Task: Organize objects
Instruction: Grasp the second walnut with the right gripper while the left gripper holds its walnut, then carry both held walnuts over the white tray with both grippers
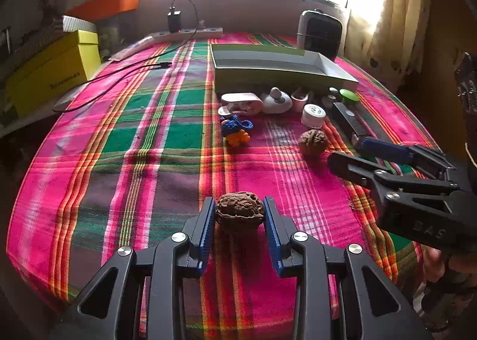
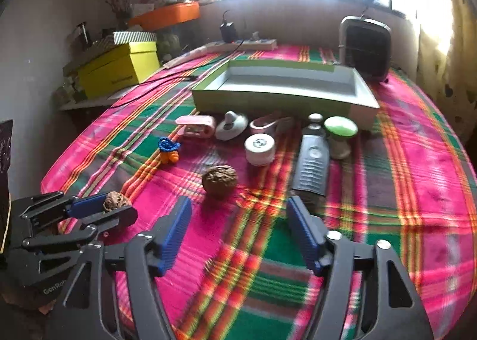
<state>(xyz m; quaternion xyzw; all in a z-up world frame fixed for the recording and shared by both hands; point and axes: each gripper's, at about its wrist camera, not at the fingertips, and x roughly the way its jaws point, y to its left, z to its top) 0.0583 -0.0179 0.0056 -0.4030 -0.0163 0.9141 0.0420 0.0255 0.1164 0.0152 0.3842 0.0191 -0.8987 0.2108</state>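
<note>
On a plaid tablecloth (image 1: 167, 137), the left gripper (image 1: 240, 213) clamps a walnut (image 1: 240, 212) between its blue pads.

Only the right wrist view shows the right gripper (image 2: 238, 220) spread wide and empty, a second walnut (image 2: 219, 181) just ahead of it. Beyond lie a dark remote (image 2: 311, 165), a white jar (image 2: 259, 147) and an open green box (image 2: 286, 92). A bright window lights the room behind.

Each camera looks forward along its own tongs, low over the plaid cloth (image 1: 167, 143), toward the window; both share the green tray (image 1: 280, 71).
</note>
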